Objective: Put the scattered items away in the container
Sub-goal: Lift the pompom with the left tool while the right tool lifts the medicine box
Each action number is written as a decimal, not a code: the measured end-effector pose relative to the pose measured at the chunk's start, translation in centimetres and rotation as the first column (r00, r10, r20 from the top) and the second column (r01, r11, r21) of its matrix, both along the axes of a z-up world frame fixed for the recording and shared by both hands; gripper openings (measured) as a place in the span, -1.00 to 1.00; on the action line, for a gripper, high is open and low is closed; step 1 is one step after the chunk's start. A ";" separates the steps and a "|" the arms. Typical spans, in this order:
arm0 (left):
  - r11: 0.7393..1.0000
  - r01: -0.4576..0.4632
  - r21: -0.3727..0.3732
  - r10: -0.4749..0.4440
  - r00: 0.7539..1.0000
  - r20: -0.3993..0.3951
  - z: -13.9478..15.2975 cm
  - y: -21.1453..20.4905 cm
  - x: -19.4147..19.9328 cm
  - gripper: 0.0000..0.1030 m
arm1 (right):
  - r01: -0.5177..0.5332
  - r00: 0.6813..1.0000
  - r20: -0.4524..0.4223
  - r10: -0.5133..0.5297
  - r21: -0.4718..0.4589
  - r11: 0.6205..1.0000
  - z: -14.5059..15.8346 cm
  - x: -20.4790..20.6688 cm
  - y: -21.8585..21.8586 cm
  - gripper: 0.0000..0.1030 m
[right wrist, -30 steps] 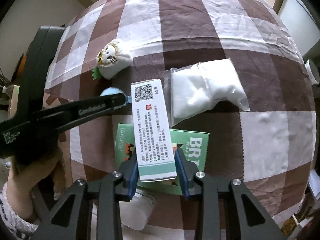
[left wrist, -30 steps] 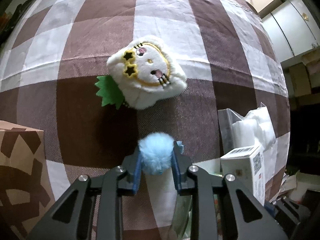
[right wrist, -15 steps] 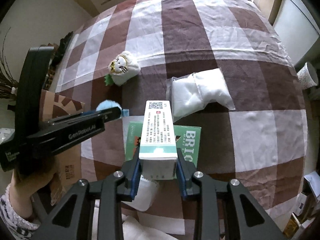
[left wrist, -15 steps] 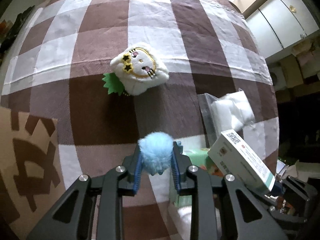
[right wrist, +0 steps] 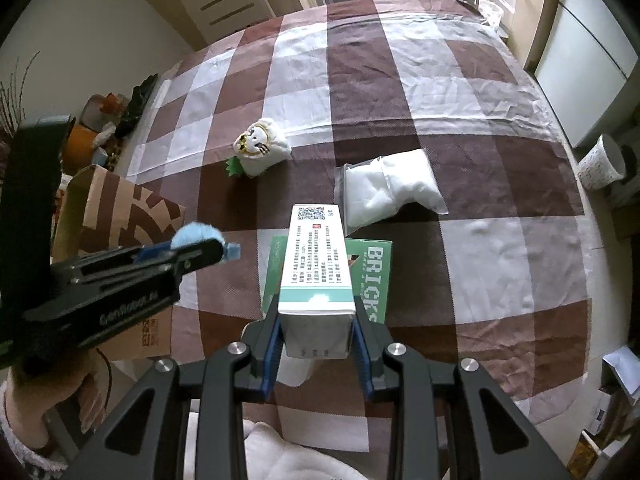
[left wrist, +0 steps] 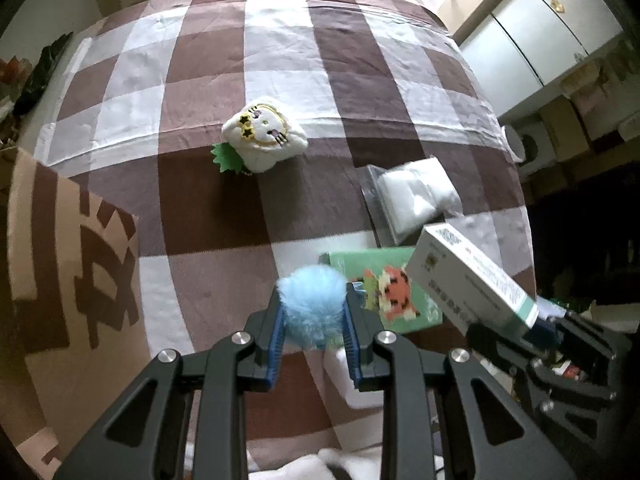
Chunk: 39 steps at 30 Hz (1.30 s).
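Pompom point(left wrist: 313, 303) clamped in left gripper point(left wrist: 313, 326), carton point(right wrist: 316, 264) clamped in right gripper point(right wrist: 317, 330). Below: plush toy point(left wrist: 264, 139), plastic bag point(right wrist: 390, 186), green box point(right wrist: 374, 276); cardboard box point(left wrist: 68, 264) at left.

Brown-and-white checked tablecloth point(right wrist: 400, 92), white cabinet doors point(left wrist: 532, 36), patterned white bin point(right wrist: 600, 162) on floor

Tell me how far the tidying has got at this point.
Nothing visibly sits in the brown patterned box yet; its inside is hidden. In hand: the left gripper pinches the blue pom-pom, the right gripper clamps the white carton. Left on the cloth: the plush toy, the white bag, the green brick box.
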<state>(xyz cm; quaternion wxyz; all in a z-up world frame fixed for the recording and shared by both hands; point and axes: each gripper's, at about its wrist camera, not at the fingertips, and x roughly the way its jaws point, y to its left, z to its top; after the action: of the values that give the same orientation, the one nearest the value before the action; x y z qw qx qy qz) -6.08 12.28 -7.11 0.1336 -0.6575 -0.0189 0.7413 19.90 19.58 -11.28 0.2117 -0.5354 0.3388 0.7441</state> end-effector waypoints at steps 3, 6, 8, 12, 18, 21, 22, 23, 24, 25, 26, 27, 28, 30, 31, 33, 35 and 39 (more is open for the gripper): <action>1.000 0.018 0.001 -0.018 1.000 -0.004 0.8 0.1 1.0 -0.49 | -0.002 1.000 -0.005 0.003 0.011 1.000 0.7 0.3 -0.4 -0.40; 1.000 0.026 0.000 -0.026 1.000 -0.012 1.6 0.1 1.8 -0.49 | -0.007 1.000 -0.008 0.007 0.019 1.000 1.3 0.5 -0.7 -0.40; 1.000 0.027 0.003 -0.027 0.999 -0.017 2.1 0.1 2.2 -0.49 | -0.011 1.000 -0.009 0.011 0.025 1.000 1.7 0.6 -1.0 -0.40; 1.000 0.025 0.014 -0.025 0.999 -0.031 3.3 -0.3 3.0 -0.49 | -0.023 1.000 -0.017 0.024 0.036 0.999 2.5 0.6 -1.7 -0.40; 0.999 0.030 0.018 -0.029 0.998 -0.060 5.1 -1.1 4.3 -0.49 | -0.055 0.998 -0.037 0.057 0.047 0.997 4.1 0.2 -2.9 -0.40; 1.000 0.013 0.025 -0.011 0.998 -0.059 5.8 -2.0 4.9 -0.49 | -0.071 0.996 -0.049 0.074 0.053 0.996 4.8 -0.1 -3.4 -0.40; 1.000 0.007 0.028 -0.005 0.998 -0.059 6.1 -2.3 5.0 -0.49 | -0.078 0.995 -0.053 0.081 0.056 0.995 5.1 -0.3 -3.6 -0.40; 1.000 0.003 0.030 -0.001 0.998 -0.060 6.3 -2.5 5.1 -0.49 | -0.083 0.995 -0.056 0.086 0.058 0.995 5.3 -0.4 -3.8 -0.40; 0.999 -0.002 0.033 0.004 0.998 -0.063 6.6 -2.8 5.2 -0.49 | -0.089 0.994 -0.058 0.093 0.061 0.994 5.5 -0.6 -4.0 -0.40; 0.999 -0.008 0.035 0.010 0.998 -0.066 6.8 -3.1 5.3 -0.49 | -0.097 0.993 -0.060 0.100 0.064 0.993 5.7 -0.8 -4.2 -0.40; 0.999 -0.015 0.039 0.018 0.997 -0.070 7.1 -3.4 5.4 -0.49 | -0.104 0.992 -0.062 0.108 0.067 0.992 5.9 -1.1 -4.4 -0.40; 0.999 -0.023 0.044 0.027 0.997 -0.075 7.4 -3.8 5.5 -0.49 | -0.111 0.991 -0.065 0.115 0.068 0.991 6.1 -1.3 -4.6 -0.40; 0.998 -0.031 0.047 0.035 0.996 -0.081 7.7 -4.1 5.6 -0.49 | -0.117 0.990 -0.066 0.121 0.069 0.991 6.2 -1.5 -4.7 -0.40; 0.998 -0.043 0.052 0.047 0.995 -0.091 8.1 -4.6 5.7 -0.49 | -0.130 0.988 -0.071 0.135 0.071 0.989 6.6 -2.0 -5.1 -0.40; 0.997 -0.050 0.054 0.055 0.994 -0.094 8.3 -4.9 5.7 -0.49 | -0.139 0.987 -0.073 0.144 0.073 0.988 6.8 -2.2 -5.3 -0.40; 0.996 -0.065 0.060 0.071 0.993 -0.098 8.6 -5.6 5.8 -0.49 | -0.154 0.984 -0.075 0.160 0.078 0.985 7.0 -2.8 -5.7 -0.40; 0.994 -0.082 0.066 0.089 0.991 -0.103 8.9 -6.4 5.8 -0.49 | -0.174 0.980 -0.078 0.181 0.082 0.981 7.4 -3.6 -6.1 -0.40; 0.990 -0.120 0.074 0.127 0.986 -0.110 9.6 -8.1 6.0 -0.49 | -0.216 0.971 -0.082 0.223 0.088 0.972 7.8 -5.2 -6.9 -0.40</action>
<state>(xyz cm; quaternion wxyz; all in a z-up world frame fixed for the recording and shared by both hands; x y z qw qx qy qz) -0.12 4.22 2.47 0.1101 -0.6066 -0.0767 0.7836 14.73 12.65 -3.44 0.1331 -0.5261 0.2574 0.7995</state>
